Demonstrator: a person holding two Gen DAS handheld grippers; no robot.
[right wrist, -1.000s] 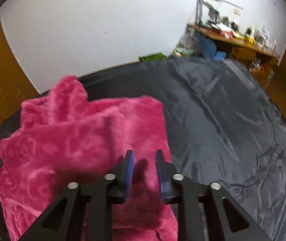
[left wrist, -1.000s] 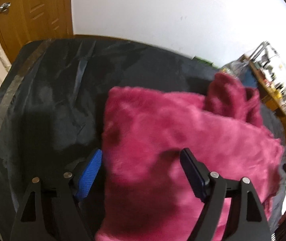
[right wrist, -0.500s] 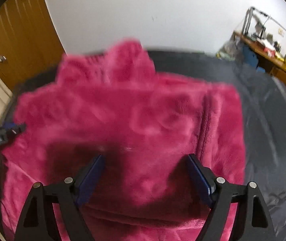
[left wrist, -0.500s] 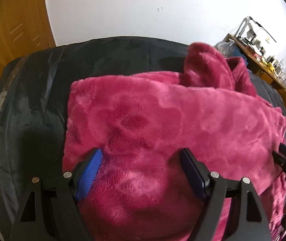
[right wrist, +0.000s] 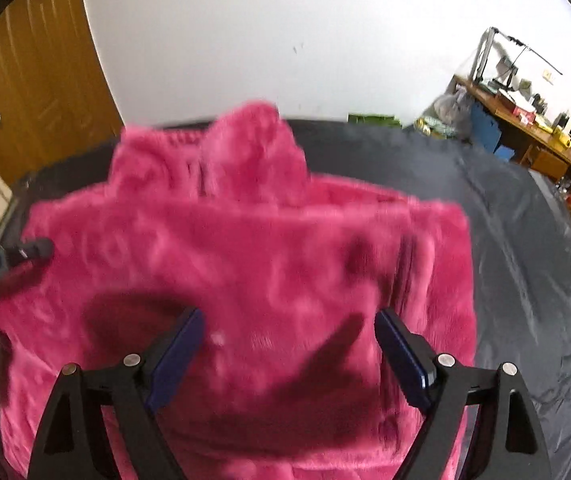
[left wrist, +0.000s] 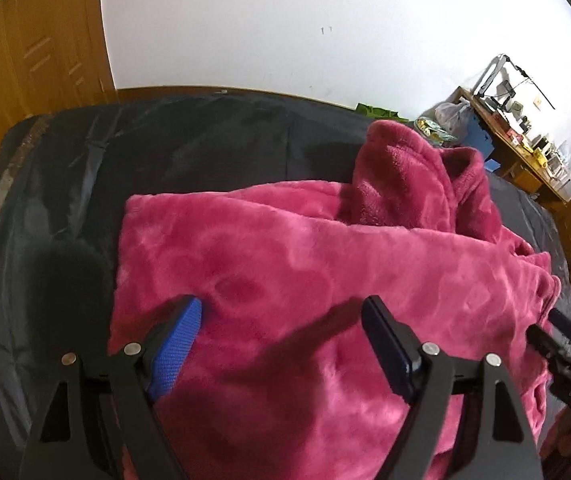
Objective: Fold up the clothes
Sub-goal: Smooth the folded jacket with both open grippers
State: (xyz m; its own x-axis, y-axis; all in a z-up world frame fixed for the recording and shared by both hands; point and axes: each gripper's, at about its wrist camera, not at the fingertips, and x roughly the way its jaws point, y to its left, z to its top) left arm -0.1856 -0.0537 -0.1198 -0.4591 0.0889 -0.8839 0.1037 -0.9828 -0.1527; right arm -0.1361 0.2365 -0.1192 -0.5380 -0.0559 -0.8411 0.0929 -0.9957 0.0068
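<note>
Left wrist view: the left gripper (left wrist: 281,320) hovers with its jaws spread wide and gripping nothing, directly over the near part of the pink fleece garment (left wrist: 305,264), which lies folded on the black sheet (left wrist: 65,200); the garment's collar bunches ahead and to the right of the fingers. Right wrist view: the right gripper (right wrist: 289,332) is likewise spread wide and empty above the same garment (right wrist: 245,248), with bare black sheet (right wrist: 525,240) to its right and the cluttered desk (right wrist: 525,120) beyond.
</note>
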